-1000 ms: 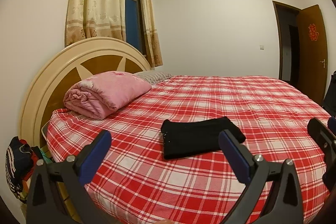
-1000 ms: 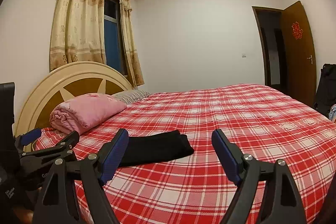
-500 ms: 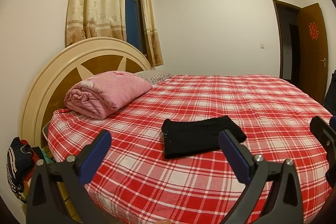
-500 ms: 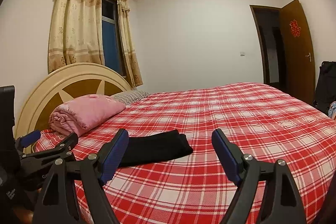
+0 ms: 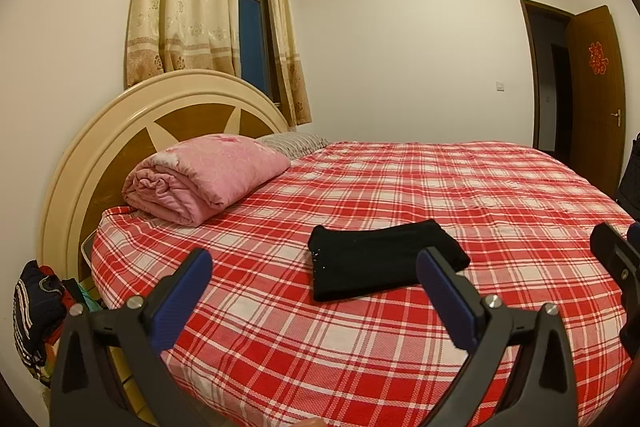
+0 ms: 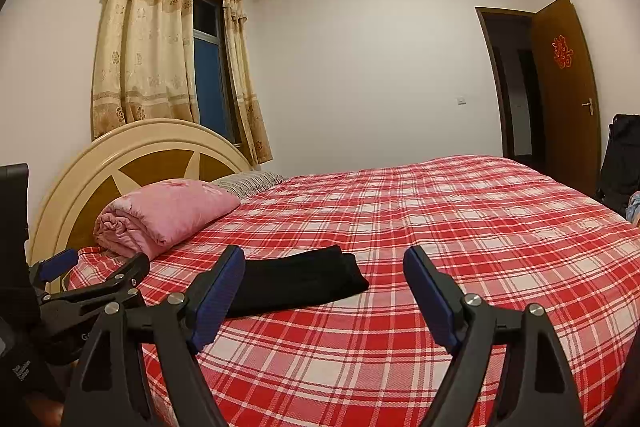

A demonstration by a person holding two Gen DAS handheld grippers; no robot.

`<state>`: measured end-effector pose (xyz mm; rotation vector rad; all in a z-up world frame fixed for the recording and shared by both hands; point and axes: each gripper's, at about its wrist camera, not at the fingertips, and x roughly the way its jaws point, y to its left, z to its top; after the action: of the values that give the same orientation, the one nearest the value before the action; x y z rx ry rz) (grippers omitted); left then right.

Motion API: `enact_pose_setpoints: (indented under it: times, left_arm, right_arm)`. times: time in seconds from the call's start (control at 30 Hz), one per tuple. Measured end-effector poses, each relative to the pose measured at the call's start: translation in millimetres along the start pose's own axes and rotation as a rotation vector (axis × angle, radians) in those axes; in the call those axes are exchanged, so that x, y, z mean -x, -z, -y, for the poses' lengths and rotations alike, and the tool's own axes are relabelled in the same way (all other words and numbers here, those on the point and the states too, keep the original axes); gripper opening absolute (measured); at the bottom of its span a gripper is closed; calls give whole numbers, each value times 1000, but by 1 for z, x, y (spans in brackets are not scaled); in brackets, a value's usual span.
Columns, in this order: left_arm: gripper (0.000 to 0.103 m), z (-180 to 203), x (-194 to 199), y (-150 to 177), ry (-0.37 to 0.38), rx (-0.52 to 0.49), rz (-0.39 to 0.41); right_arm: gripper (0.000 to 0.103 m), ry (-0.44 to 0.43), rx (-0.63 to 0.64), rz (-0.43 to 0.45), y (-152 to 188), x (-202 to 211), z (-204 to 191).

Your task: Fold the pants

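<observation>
Only a red paper emblem (image 5: 597, 58) marks the door (image 5: 596, 99).

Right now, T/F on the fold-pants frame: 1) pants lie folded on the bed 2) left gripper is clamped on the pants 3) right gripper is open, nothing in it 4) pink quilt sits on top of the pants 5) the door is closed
1) The black pants lie folded in a compact stack on the plaid bedspread. True.
2) The left gripper is clamped on the pants. False: its jaws stand wide apart, short of the pants.
3) The right gripper is open and empty. True.
4) The pink quilt sits on the pants. False: it lies apart, by the headboard.
5) The door is closed. False: it stands open.
</observation>
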<state>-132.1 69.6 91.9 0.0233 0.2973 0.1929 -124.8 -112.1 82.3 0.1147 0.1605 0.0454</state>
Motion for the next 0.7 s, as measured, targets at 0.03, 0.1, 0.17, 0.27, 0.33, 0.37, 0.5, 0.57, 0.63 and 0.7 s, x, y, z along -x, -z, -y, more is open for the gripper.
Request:
enact_pose_setpoints:
  times: [0.03, 0.1, 0.17, 0.27, 0.33, 0.37, 0.5, 0.57, 0.63, 0.7]
  left_arm:
    - [103, 0, 0, 0, 0, -1, -1]
    - [103, 0, 0, 0, -1, -1, -1]
    - [103, 0, 1, 0, 1, -4, -3]
    - [103, -1, 0, 1, -1, -6, -4]
    - [103, -1, 0, 1, -1, -5, -6]
    - [103, -1, 0, 1, 0, -3, -6]
    - [103, -1, 0, 1, -9, -4, -6]
    - [103, -1, -1, 2, -10, -3, -7]
    - [103, -1, -1, 2, -10, -4, -9]
    - [103, -2, -1, 2, -9, -4, -9]
  right_arm:
    - [83, 0, -1, -1, 0, 0, 0]
    - [83, 0, -2, -2, -1, -1, 1]
    - [83, 0, -2, -2, -1, -1, 1]
    - [83, 0, -2, -2, -1, -1, 2]
    - [83, 0, -2, 0, -1, -1, 2]
    - [83, -1, -2, 1, -1, -1, 2]
    - [83, 3, -4, 4, -1, -1, 1]
    - [83, 3, -5, 4, -1, -1, 1]
    - [83, 3, -5, 3, -1, -2, 1]
    - [83, 2, -5, 5, -1, -1, 0]
